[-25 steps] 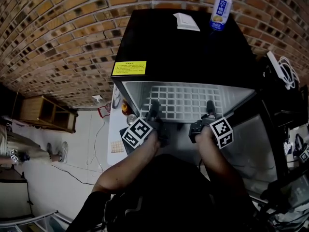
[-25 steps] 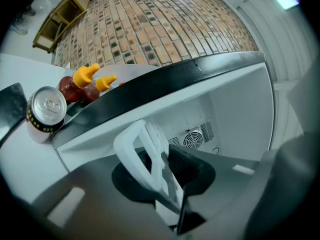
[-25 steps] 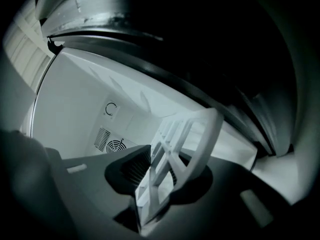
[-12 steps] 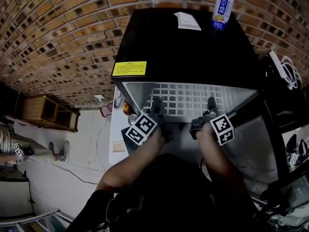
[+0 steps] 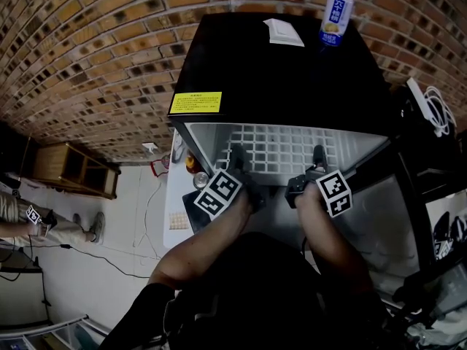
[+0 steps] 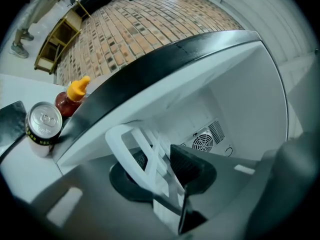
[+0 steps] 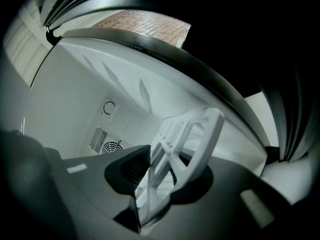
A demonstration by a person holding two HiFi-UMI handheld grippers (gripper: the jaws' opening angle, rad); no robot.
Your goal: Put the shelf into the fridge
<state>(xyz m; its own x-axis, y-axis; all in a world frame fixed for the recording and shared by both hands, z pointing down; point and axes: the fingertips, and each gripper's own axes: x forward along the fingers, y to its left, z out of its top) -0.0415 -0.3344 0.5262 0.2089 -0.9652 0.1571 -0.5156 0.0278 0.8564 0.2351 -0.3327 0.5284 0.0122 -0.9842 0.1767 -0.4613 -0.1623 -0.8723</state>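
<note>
The white grid shelf (image 5: pixel 284 152) lies level inside the open black fridge (image 5: pixel 277 71), with its near edge towards me. My left gripper (image 5: pixel 237 155) is at the shelf's front left edge. In the left gripper view the shelf's rim (image 6: pixel 132 144) sits between the jaws of the left gripper (image 6: pixel 160 171), which are opening, and the pads look just off it. My right gripper (image 5: pixel 319 157) holds the front right edge. In the right gripper view the right gripper (image 7: pixel 160 176) is shut on the shelf's rim (image 7: pixel 200 134).
A blue drink can (image 5: pixel 334 17) and a white card (image 5: pixel 283 32) sit on the fridge top. The open door at the left holds a can (image 6: pixel 44 126) and a sauce bottle (image 6: pixel 70 96). A fan vent (image 6: pixel 202 141) shows on the back wall. A wooden rack (image 5: pixel 73 170) and a person (image 5: pixel 29 221) are at the far left.
My left gripper has shifted slightly right and forward along the shelf's edge. The right gripper has barely moved. The person at the far left has walked on.
</note>
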